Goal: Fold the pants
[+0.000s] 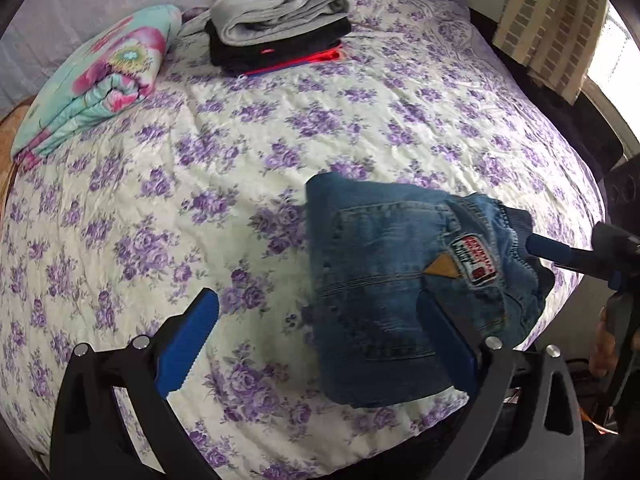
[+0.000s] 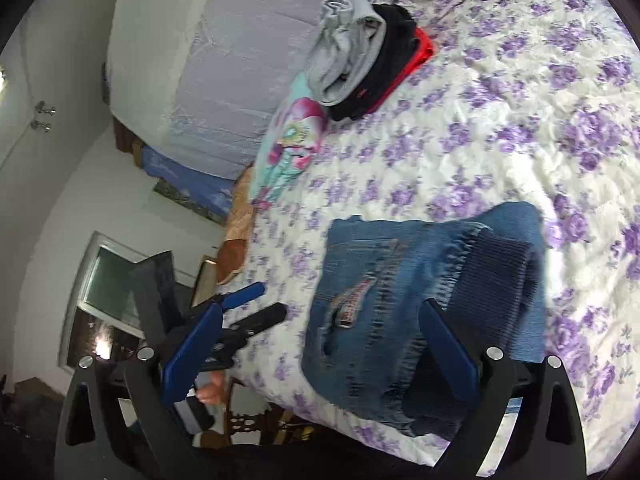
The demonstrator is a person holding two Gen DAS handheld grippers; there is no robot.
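A pair of small blue denim pants [image 1: 384, 276] lies folded on the flowered bedspread, near the bed's front edge; it also shows in the right wrist view [image 2: 400, 292]. It has a ribbed dark waistband [image 2: 500, 272] and a sewn badge [image 1: 476, 258]. My left gripper [image 1: 316, 328] is open above the bed, its right finger over the pants' near edge, gripping nothing. My right gripper [image 2: 324, 344] is open, its right finger over the waistband end. The right gripper's fingers [image 1: 560, 254] enter the left wrist view from the right by the waistband. The left gripper [image 2: 256, 308] shows in the right wrist view, left of the pants.
A stack of folded clothes [image 1: 276, 20], grey on top of black and red, sits at the far side of the bed [image 1: 200, 160]. A folded turquoise flowered blanket [image 1: 96, 84] lies at the far left. A dark headboard edge and curtain [image 1: 552, 28] are at the right.
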